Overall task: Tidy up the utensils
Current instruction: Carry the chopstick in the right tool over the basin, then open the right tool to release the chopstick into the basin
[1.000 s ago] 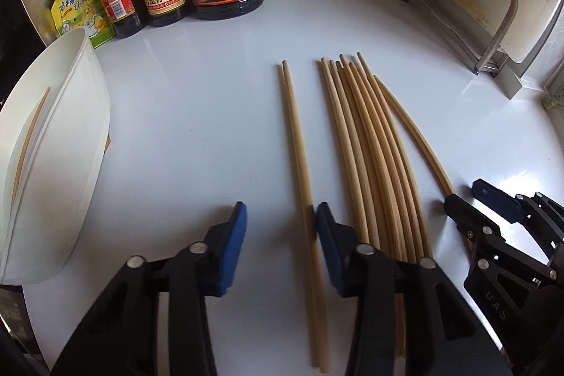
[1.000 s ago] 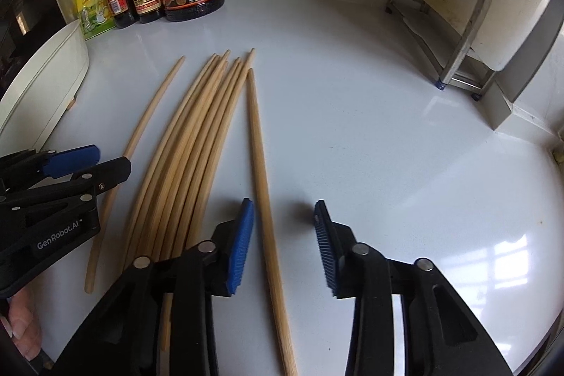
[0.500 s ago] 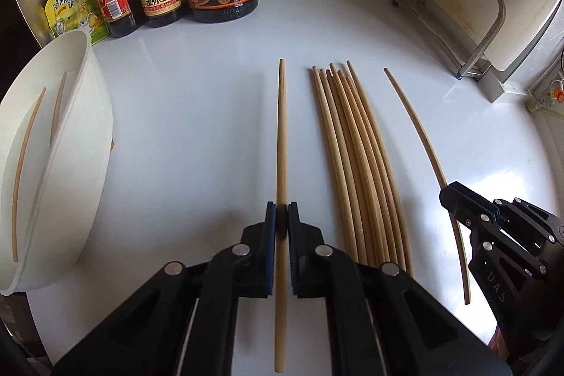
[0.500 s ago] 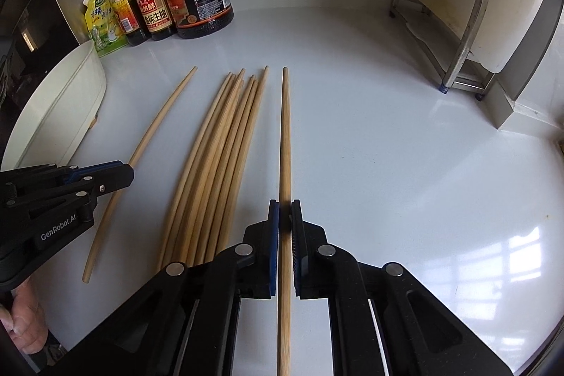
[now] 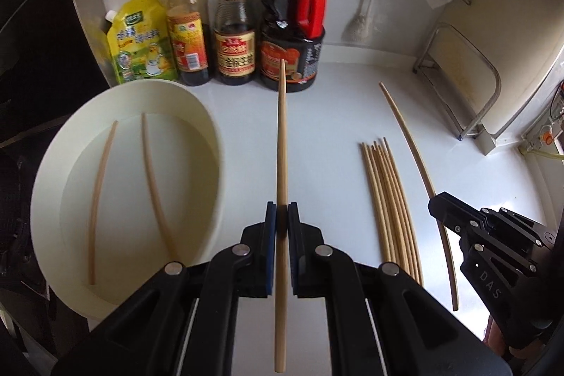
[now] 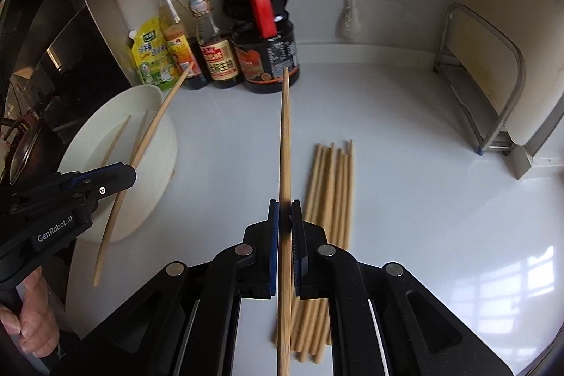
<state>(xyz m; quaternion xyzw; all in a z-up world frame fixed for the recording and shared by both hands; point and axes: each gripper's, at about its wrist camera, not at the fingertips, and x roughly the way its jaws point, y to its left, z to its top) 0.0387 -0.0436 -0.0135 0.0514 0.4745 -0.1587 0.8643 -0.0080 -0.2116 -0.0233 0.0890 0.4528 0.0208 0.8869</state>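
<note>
My left gripper [image 5: 281, 217] is shut on a wooden chopstick [image 5: 282, 143] and holds it raised above the counter, just right of the white oval bowl [image 5: 211, 129]. The bowl holds two chopsticks [image 5: 151, 171]. My right gripper [image 6: 284, 215] is shut on another chopstick [image 6: 285, 143], lifted above the bundle of several chopsticks [image 6: 331, 192] lying on the white counter. The bundle also shows in the left wrist view [image 5: 387, 199]. The right gripper's chopstick [image 5: 416, 157] shows there too. The left gripper [image 6: 120, 175] with its chopstick [image 6: 148, 140] shows over the bowl [image 6: 165, 164] in the right wrist view.
Three sauce bottles [image 5: 292, 23] and a yellow-green pouch [image 5: 141, 41] stand along the back wall. A metal rack [image 5: 465, 83] holding a cutting board stands at the right. A brush [image 5: 359, 23] hangs on the wall. A stove [image 6: 35, 94] lies left of the bowl.
Both grippers closed on a chopstick each, then lifted them off the counter. The left gripper has moved left toward the bowl; the view now tilts up toward the bottles.
</note>
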